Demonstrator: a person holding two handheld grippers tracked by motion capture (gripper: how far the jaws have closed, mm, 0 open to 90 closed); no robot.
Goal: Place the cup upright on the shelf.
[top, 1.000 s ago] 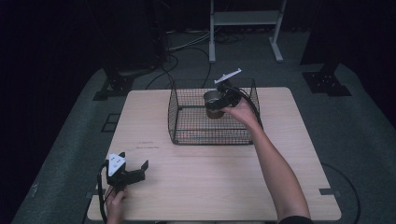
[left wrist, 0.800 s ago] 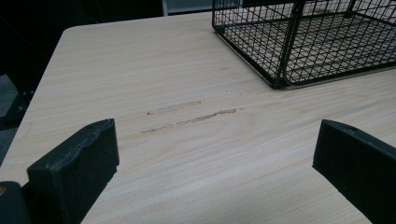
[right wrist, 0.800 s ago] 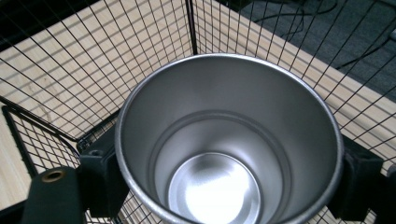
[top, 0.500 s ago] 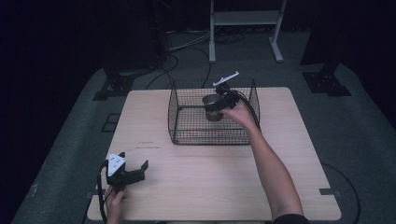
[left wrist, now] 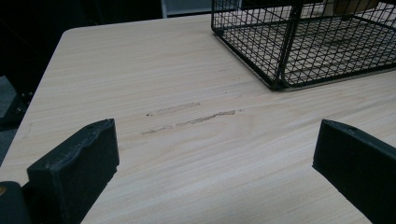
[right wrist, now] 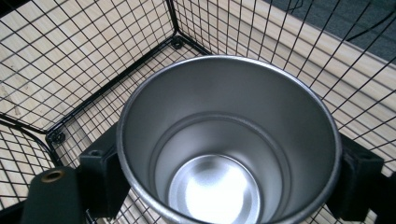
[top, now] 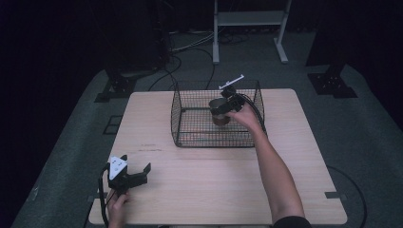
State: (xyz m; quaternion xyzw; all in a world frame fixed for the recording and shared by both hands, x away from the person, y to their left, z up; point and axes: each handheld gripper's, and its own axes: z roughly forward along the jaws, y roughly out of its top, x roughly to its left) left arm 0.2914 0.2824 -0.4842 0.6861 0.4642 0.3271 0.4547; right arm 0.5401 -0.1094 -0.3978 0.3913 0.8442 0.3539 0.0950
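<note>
Steel cup [right wrist: 229, 154] is what I'm handling. My left hand-held gripper [top: 135, 173] rests with jaws wide apart on the near-left surface [top: 214, 190], out of the way. My right hand-held gripper [top: 227, 108] clamps the upright cup inside the wire basket [top: 190, 123], right side, for setting down.

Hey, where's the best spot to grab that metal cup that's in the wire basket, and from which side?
Grip the cup across its outer wall just below the rim, coming from above through the basket's open top. It stands upright, its round sides suit two opposed jaws, and the mesh walls block sideways approaches. The right gripper holds it so.
</note>
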